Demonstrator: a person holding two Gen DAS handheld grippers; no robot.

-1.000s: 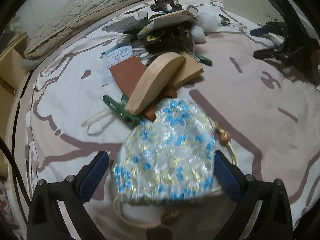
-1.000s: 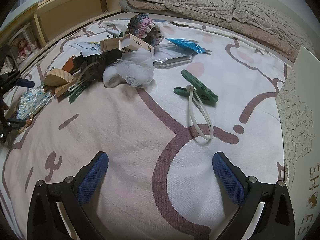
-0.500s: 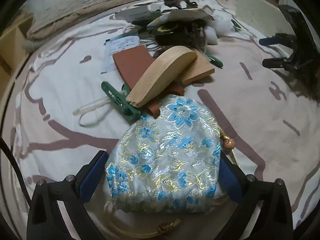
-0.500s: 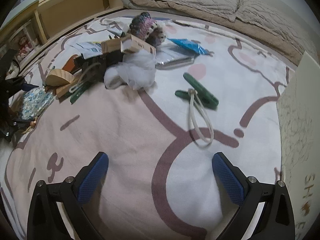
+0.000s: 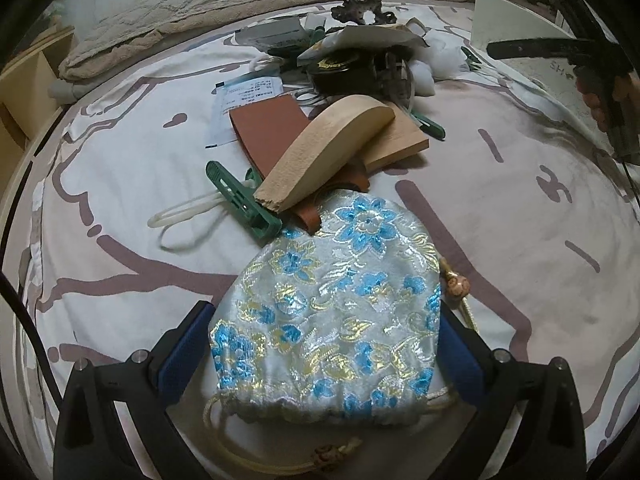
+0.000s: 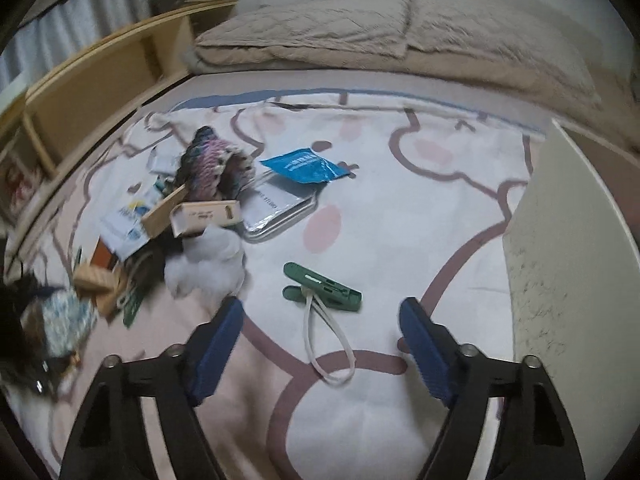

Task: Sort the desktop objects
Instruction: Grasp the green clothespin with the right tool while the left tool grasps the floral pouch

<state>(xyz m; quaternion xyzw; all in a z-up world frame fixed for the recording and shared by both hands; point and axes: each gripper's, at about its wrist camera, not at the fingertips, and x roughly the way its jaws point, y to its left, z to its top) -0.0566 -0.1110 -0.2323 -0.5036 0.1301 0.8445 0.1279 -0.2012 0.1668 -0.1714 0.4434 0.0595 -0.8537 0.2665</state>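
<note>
A white brocade drawstring pouch with blue flowers [image 5: 332, 312] lies on the bedspread between the blue pads of my left gripper [image 5: 324, 344], which is open wide with the pads at its sides. The pouch also shows at the far left of the right wrist view [image 6: 64, 324]. My right gripper [image 6: 322, 320] is open and empty, just in front of a green clip with a white cord loop [image 6: 324, 286]. A second green clip [image 5: 240, 200] lies beside the pouch under a curved wooden block [image 5: 324, 152].
A pile sits further back: brown leather piece [image 5: 268, 132], flat wooden board [image 5: 396, 140], papers, a black round item [image 5: 340, 68], white netting [image 6: 208, 264], knitted item [image 6: 212, 164], blue packet [image 6: 304, 164]. A white shoe-box lid [image 6: 568, 240] stands at right. Wooden shelves [image 6: 100, 80] run along the left.
My left gripper has moved forward so the pouch sits deeper between its pads. My right gripper has moved forward to the green clip, its jaws somewhat narrower.
</note>
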